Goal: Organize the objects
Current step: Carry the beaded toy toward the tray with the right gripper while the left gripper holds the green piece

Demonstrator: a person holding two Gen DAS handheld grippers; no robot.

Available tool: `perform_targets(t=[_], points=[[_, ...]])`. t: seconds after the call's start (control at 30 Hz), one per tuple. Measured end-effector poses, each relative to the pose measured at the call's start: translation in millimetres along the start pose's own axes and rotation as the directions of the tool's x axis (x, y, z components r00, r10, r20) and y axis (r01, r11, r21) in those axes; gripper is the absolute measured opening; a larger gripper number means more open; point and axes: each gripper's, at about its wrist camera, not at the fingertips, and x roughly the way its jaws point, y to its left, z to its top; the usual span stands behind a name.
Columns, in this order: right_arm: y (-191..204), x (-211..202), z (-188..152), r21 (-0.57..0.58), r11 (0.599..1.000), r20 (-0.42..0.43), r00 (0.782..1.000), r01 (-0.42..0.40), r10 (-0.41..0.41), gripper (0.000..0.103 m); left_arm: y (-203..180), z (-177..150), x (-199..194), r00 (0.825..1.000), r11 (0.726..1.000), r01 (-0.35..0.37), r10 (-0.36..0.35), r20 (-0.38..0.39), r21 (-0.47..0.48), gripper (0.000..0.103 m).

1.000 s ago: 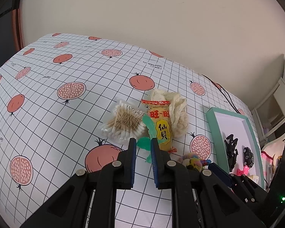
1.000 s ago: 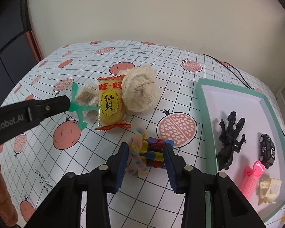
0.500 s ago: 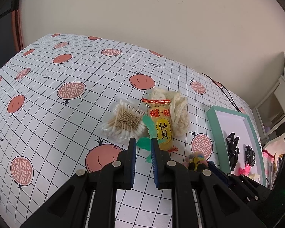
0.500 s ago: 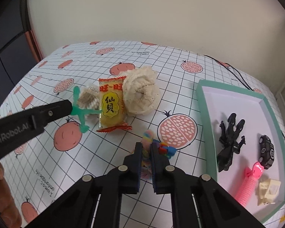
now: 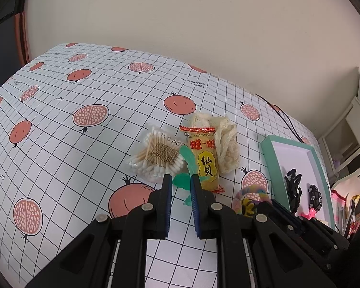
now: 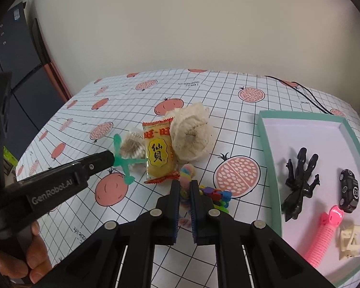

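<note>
Toys and sundries lie in a loose cluster near the middle of the tablecloth, while a teal-rimmed tray sits along its right edge, already holding a black claw clip, a small black car, a pink spring toy and a cream clip; that reads as the sorting destination, I judge. The right gripper has its jaws nearly together, pinching the pastel scrunchie, which also shows beside the gripper in the left view, with a string of coloured blocks trailing to its right, so the soft loop is held by its fabric for carrying toward the tray. The left gripper is narrowed onto a green plastic figure, gripping a limb so the rest sticks out ahead of the tips. Left untouched behind them are the cotton swab pack, the yellow snack packet and the cream scrunchie, lying touching one another toward the far side of the cluster
</note>
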Motion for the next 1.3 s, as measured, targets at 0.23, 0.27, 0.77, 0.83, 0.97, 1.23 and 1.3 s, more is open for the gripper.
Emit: perform_targets(t=[0.23, 0.27, 0.77, 0.83, 0.97, 1.23, 1.3], points=[[-13, -11, 1, 0.025, 1.0, 0.028, 1.0, 0.013, -0.014, 0.009, -5, 1, -6, 0.999, 1.0, 0.022, -0.022, 0.029, 0.012, 0.015], [-17, -13, 1, 0.032, 0.999, 0.03, 0.999, 0.016, -0.017, 0.009, -7, 1, -7, 0.999, 1.0, 0.025, -0.026, 0.033, 0.016, 0.015], [-94, -62, -5, 0.183, 0.98, 0.109, 0.99, 0.074, -0.095, 0.009, -62, -9, -24, 0.989, 0.985, 0.122, -0.131, 0.067, 0.118, 0.015], [-106, -67, -7, 0.203, 0.975, 0.113, 0.987, 0.086, -0.111, 0.009, -72, -11, -25, 0.987, 0.982, 0.136, -0.146, 0.065, 0.134, 0.015], [-129, -79, -14, 0.231, 0.965, 0.11, 0.982, 0.122, -0.151, 0.009, -94, -18, -28, 0.983, 0.972, 0.164, -0.176, 0.057, 0.169, 0.015], [-164, -98, -25, 0.278, 0.946, 0.107, 0.973, 0.166, -0.202, 0.009, -138, -35, -29, 0.976, 0.944, 0.198, -0.214, 0.033, 0.263, 0.016], [-172, -101, -28, 0.29, 0.94, 0.103, 0.971, 0.178, -0.216, 0.009, -146, -39, -28, 0.975, 0.937, 0.205, -0.221, 0.027, 0.283, 0.015]])
